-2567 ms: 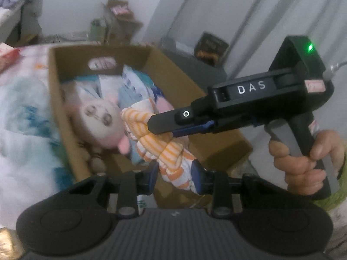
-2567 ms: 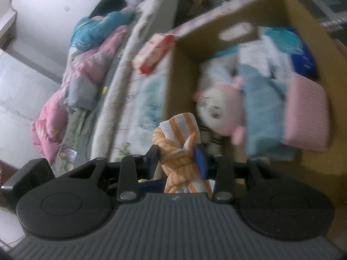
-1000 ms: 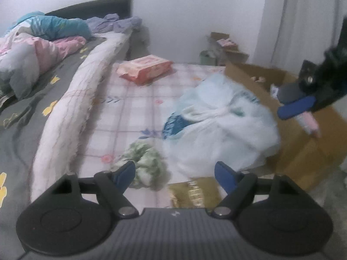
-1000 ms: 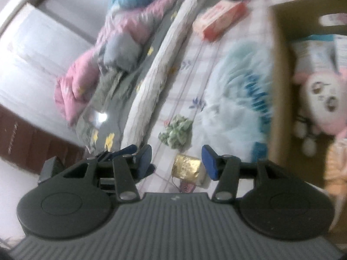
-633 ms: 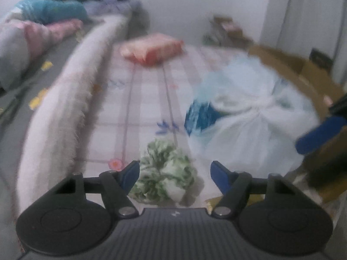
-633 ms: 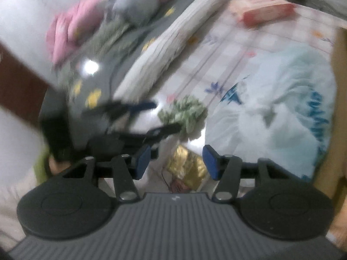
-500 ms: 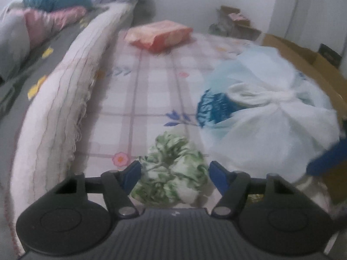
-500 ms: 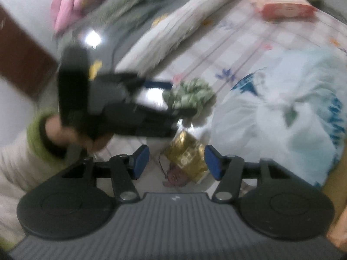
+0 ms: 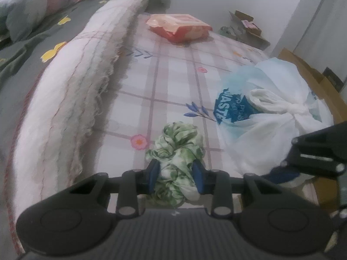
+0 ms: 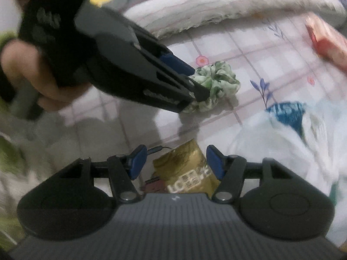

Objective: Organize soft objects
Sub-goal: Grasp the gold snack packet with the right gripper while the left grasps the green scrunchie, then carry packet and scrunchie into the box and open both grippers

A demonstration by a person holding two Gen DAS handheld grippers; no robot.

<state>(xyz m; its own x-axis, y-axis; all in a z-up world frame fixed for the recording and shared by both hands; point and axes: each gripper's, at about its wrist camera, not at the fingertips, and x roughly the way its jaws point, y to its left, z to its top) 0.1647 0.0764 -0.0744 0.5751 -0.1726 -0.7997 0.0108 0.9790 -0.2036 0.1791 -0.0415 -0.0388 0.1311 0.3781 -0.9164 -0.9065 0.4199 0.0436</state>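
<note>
Scrunchie: green-and-white crumpled fabric scrunchie (image 9: 176, 151) is lying on the checked pink-and-white bed sheet (image 9: 173, 69), its near end sitting between the blue pads of the left gripper (image 9: 176, 176).
Left gripper: fingers are pressing in on the scrunchie from both sides, so it is clamped on the fabric; the bundle is still resting on the sheet in the right wrist view (image 10: 213, 84).
Key relation: scrunchie is lying straight ahead of the left gripper, its longer side running away along the fingers; the left hand (image 10: 28, 73) is plainly the nearer one.
Right gripper: right gripper (image 10: 175, 162) is hovering with its fingers apart and holding nothing, just above a gold foil packet (image 10: 188, 169), near but apart from the scrunchie.
Neighbours: knotted white plastic bag with blue print (image 9: 271, 125) is sitting just beside the scrunchie on the right; behind it the brown cardboard box (image 9: 308, 73) is showing its edge.
Farther off: orange-red soft packet (image 9: 177, 27) is lying well apart toward the head of the bed; a rolled white fringed blanket (image 9: 71, 99) is running along the left.
Judgement: grasp is looking settled, so the coming move is likely a lift and a carry rightward over the bag toward the box.
</note>
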